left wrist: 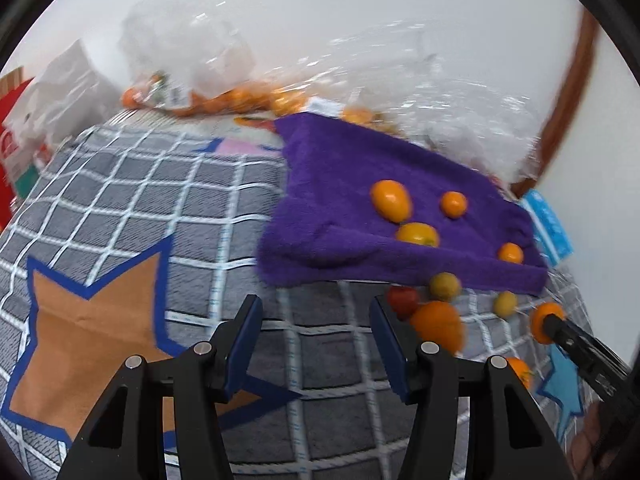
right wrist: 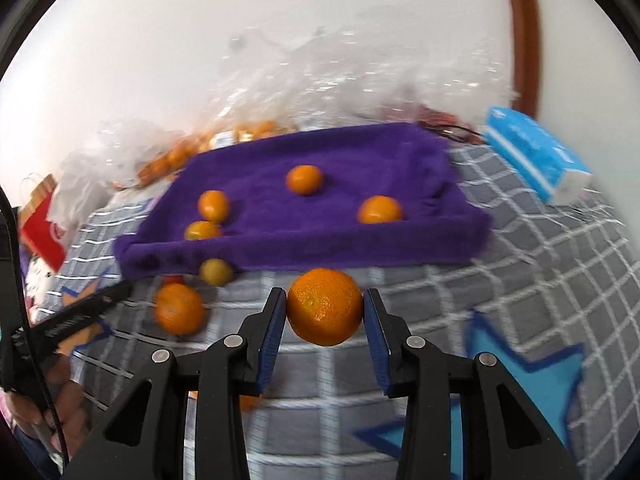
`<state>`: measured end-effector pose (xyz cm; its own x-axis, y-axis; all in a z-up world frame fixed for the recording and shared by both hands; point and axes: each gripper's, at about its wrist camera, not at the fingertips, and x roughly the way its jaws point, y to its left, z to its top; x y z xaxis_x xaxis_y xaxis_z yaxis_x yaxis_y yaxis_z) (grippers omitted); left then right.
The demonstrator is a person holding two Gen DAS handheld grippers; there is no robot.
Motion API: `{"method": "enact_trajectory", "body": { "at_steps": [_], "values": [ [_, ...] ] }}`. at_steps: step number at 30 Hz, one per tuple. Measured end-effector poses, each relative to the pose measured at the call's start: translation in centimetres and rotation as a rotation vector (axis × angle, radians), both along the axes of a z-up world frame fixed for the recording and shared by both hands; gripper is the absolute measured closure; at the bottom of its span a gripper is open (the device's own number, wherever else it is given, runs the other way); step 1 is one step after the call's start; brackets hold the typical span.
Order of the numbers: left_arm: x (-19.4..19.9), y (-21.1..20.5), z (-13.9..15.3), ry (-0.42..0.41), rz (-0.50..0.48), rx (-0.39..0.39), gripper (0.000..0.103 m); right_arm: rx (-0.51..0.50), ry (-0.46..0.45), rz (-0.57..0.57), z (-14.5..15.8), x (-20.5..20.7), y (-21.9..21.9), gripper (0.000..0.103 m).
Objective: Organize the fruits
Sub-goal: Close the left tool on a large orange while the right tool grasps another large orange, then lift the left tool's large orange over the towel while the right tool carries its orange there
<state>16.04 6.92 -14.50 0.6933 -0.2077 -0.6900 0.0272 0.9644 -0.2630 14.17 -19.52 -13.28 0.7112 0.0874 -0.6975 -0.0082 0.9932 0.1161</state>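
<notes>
Pinching an orange [right wrist: 325,306] between its pads, the right gripper [right wrist: 325,312] hung short of the purple towel [right wrist: 360,184]; that round skin could slip. Left gripper [left wrist: 316,320] gaped empty. Beyond, released fruit might roll off the towel.

- Supporting surface: grey checked cover [left wrist: 160,200] with star patches.
- Purple towel [left wrist: 340,184] at 1 o'clock, lying on the cover.
- Loose fruits [left wrist: 440,322] on the cover at the towel's near edge.
- Blue pack [right wrist: 536,156] at 2 o'clock.
- Clear bags [left wrist: 192,52] at 12 o'clock.
</notes>
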Motion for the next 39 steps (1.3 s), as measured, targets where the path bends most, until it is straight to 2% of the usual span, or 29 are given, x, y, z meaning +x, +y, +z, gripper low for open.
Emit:
{"method": "enact_trajectory", "body": {
  "at_steps": [3, 5, 7, 9, 12, 15, 17, 21, 23, 24, 29, 33, 39],
  "values": [
    [-0.5, -1.4, 0.3, -0.008, -0.108, -0.029, 0.050, -0.004, 0.025, -0.023, -0.8, -0.5, -1.5, 0.064],
    [-1.0, -2.9, 0.1, 0.003, -0.172, -0.004, 0.050, 0.005, 0.042, -0.026, -1.4, -0.8, -2.2, 0.064],
    [-1.0, -4.3, -0.3, 0.033, -0.192, 0.048, 0.050, 0.009, 0.047, -0.017, -1.7, -1.1, -2.3, 0.063],
    [-0.6, -5.5, -0.8, 0.084, -0.187, 0.084, 0.050, -0.010, 0.029, -0.007, -1.9, -1.4, -2.0, 0.063],
    [-0.5, -6.2, -0.4, 0.082, -0.175, 0.085, 0.050, -0.032, 0.025, 0.000, -2.0, -1.3, -1.6, 0.061],
    [0.0, -7.4, -0.4, 0.100, -0.173, 0.097, 0.050, -0.004, 0.030, 0.005, -2.0, -0.8, -2.0, 0.061],
    [0.1, -8.1, -0.4, 0.091, -0.173, 0.110, 0.050, 0.019, 0.036, 0.014, -2.1, -0.5, -2.4, 0.061],
    [0.6, -8.9, -1.0, 0.082, -0.148, 0.151, 0.050, 0.002, 0.073, 0.026, -2.6, 0.4, -2.5, 0.058],
    [0.5, -9.0, -1.1, 0.065, -0.134, 0.151, 0.060, 0.025, 0.085, 0.020, -2.8, 0.8, -2.7, 0.058],
    [0.5, -9.1, -1.1, 0.062, -0.135, 0.157, 0.062, 0.028, 0.081, 0.014, -2.8, 0.9, -2.7, 0.058],
    [0.4, -9.0, -1.1, 0.060, -0.136, 0.152, 0.062, -0.008, 0.091, 0.039, -3.1, 1.3, -1.8, 0.061],
    [0.4, -9.1, -1.2, 0.060, -0.138, 0.149, 0.062, 0.020, 0.088, 0.038, -3.2, 1.3, -2.2, 0.061],
    [0.4, -9.5, -1.2, 0.061, -0.140, 0.174, 0.062, -0.045, 0.091, 0.059, -3.2, 1.4, -1.3, 0.062]
  ]
}}
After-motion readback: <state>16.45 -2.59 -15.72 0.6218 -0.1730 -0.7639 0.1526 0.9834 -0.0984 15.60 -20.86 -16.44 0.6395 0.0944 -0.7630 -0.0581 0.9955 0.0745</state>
